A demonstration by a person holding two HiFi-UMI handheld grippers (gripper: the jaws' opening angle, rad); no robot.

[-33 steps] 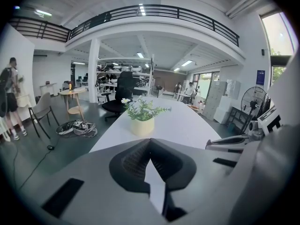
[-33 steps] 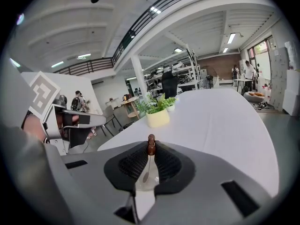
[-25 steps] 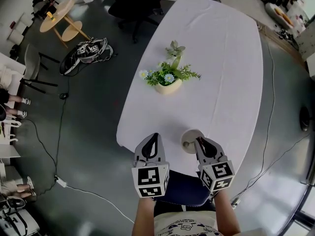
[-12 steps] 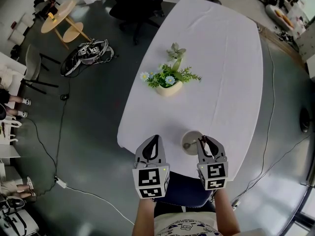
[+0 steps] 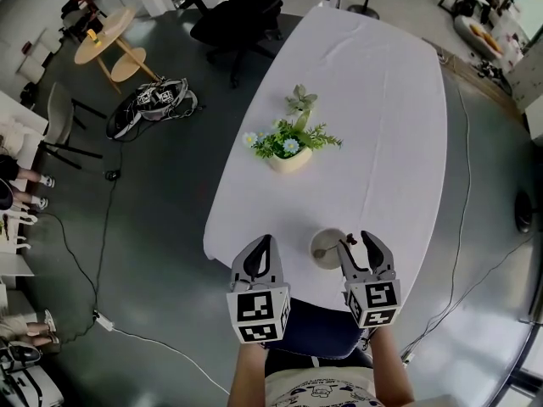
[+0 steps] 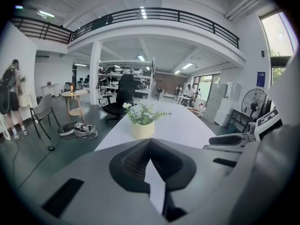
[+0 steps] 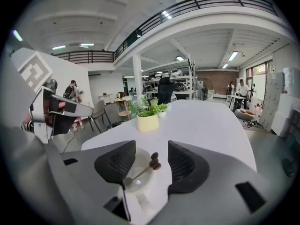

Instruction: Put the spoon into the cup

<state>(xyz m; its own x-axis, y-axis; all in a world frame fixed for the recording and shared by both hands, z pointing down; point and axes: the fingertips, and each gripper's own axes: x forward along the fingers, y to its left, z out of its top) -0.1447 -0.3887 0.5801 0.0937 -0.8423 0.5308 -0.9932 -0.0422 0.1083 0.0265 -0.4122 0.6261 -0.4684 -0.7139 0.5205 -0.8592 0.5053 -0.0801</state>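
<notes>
Resting in the cup (image 7: 133, 182), the spoon (image 7: 141, 168) lies released between the right gripper's (image 7: 151, 150) opening jaws.

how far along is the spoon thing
Done: the slim metal spoon with a dark handle end sits in the white round cup. In hand: nothing; the right claw is opening, pads clear of the spoon between them. Remaining: just pull the claw back.

Long, round-ended tabletop (image 5: 382, 100) draped in a lightly creased white cloth (image 5: 399, 168), cream planter (image 5: 290, 160) of green sprigs and small flowers set upon it, pale cup (image 5: 327, 248) placed well nearer than the planter, slightly right of it, beside the near edge.
</notes>
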